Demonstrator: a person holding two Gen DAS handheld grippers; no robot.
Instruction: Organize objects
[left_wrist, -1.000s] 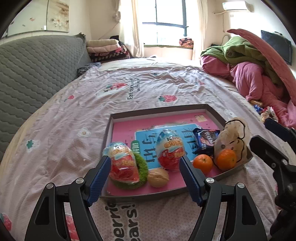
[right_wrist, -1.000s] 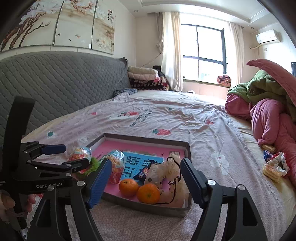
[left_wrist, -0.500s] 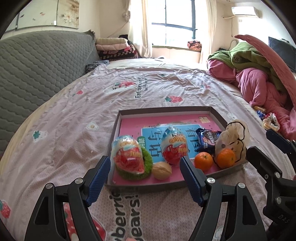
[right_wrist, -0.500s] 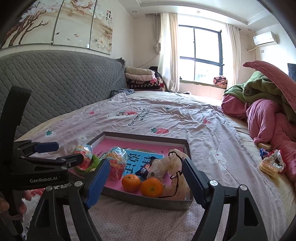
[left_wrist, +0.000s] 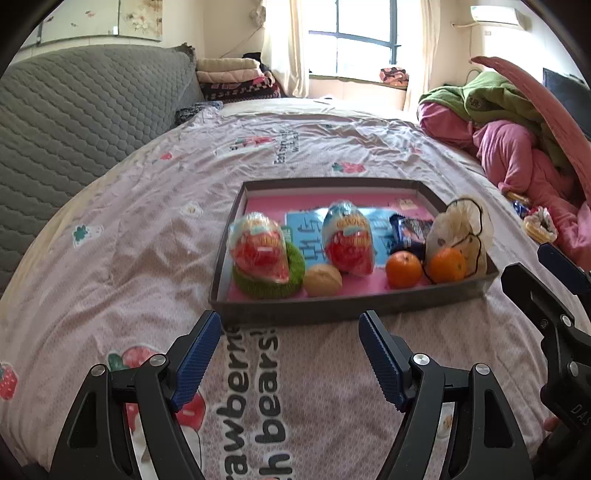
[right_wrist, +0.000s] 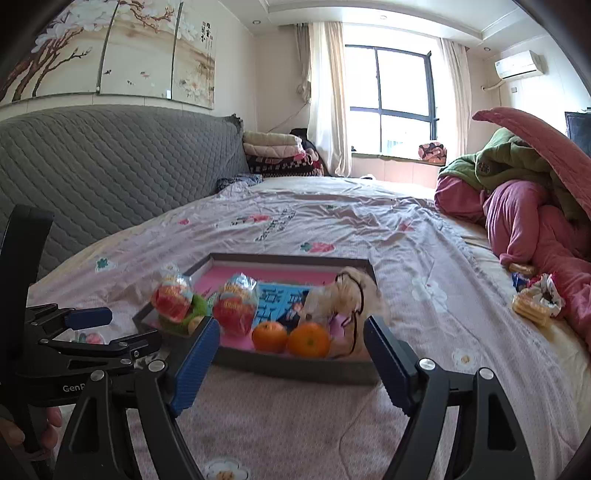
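We find a bed (left_wrist: 147, 229) under a pink printed sheet, and take the dark-rimmed tray (left_wrist: 332, 308) lying on it as our landmark. Inside the tray, on its pink floor: a tied plastic bag (left_wrist: 465, 229) at the right end, two red snack packets (left_wrist: 260, 251) (left_wrist: 347, 243) toward the left and centre, the left one resting on a green ring (left_wrist: 295, 271), two oranges (left_wrist: 403, 268) (left_wrist: 447, 265) along the near rim, and a walnut (left_wrist: 322, 279) between the packets. A blue printed sheet (left_wrist: 306, 232) lies beneath. The left gripper (left_wrist: 290, 345) hovers just short of the near rim, fingers apart, holding nothing. The right gripper (right_wrist: 291, 354) sits before the tray's near right corner, fingers likewise wide apart and empty
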